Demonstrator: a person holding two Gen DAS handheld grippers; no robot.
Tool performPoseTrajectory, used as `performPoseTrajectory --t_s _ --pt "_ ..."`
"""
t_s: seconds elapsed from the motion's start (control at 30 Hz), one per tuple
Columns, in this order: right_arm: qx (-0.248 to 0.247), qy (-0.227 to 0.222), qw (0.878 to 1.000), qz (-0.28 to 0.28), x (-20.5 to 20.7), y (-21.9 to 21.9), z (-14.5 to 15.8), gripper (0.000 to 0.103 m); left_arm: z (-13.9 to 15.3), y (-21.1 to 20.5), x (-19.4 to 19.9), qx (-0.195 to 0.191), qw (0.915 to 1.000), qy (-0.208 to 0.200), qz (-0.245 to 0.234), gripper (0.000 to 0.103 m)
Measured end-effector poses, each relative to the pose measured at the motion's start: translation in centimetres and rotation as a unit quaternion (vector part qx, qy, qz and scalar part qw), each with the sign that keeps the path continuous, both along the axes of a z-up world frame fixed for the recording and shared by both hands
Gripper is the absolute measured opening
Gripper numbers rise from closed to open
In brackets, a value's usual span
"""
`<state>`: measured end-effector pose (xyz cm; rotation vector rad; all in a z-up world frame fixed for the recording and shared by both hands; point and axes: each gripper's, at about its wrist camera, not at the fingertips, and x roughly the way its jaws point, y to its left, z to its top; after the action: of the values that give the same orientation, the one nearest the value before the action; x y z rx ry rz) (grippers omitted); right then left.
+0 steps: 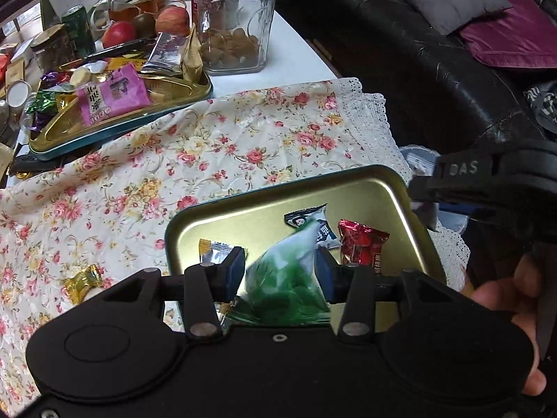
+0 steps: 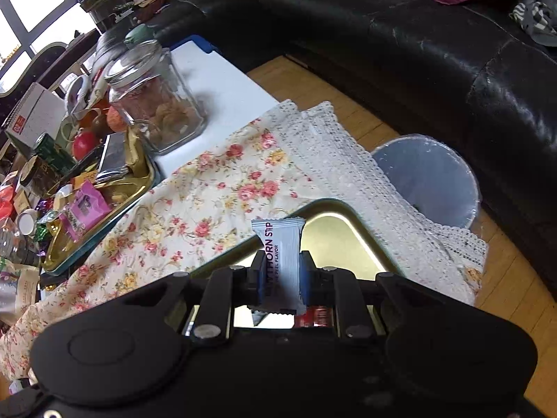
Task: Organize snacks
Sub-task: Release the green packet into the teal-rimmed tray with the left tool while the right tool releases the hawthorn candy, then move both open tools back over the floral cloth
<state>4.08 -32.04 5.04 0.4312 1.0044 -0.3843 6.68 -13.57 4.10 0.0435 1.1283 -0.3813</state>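
My left gripper [image 1: 280, 270] is shut on a green and white snack bag [image 1: 289, 278], held over a small gold tin tray [image 1: 278, 188] on the floral cloth. In the tray lie a red candy [image 1: 362, 244], a white and dark packet [image 1: 313, 223] and a yellow-grey packet [image 1: 216, 247]. My right gripper [image 2: 282, 271] is shut on a white hawthorn strip packet [image 2: 280, 244], which stands upright over the same tray [image 2: 348, 223]. A gold-wrapped candy [image 1: 81, 282] lies on the cloth left of the tray.
A larger gold tray [image 1: 122, 129] full of snacks sits at the back left, next to a glass jar [image 1: 236, 21] of sweets, apples [image 1: 118, 33] and a green can [image 1: 78, 28]. A lined bin [image 2: 428, 181] stands on the floor by the black sofa [image 2: 417, 52].
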Motion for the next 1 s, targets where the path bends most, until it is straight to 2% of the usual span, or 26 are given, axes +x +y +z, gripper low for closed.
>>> performPoseTrajectory --t_s 0.1,0.33,0.63,1.0 --pt "-0.006 0.005 1.0 -0.001 -0.6 -0.9 -0.1 0.02 -0.6 -0.1 0.2 0.016 0.9998 0.008 -0.003 0.052" --pt "0.0 0.021 1.0 0.003 -1.2 -1.4 0.2 0.022 -1.1 1.9 1.4 0.005 0.9985 0.044 0.032 0.052" --pt "-0.013 0.004 1.0 0.005 -1.3 0.0 2.0 0.022 -0.7 3.9 1.7 0.019 0.9978 0.04 0.05 0.052" --pt "-0.023 0.009 0.998 0.065 0.4 5.3 2.4 0.025 0.0 9.1 1.7 0.063 0.9941 0.007 0.089 0.052"
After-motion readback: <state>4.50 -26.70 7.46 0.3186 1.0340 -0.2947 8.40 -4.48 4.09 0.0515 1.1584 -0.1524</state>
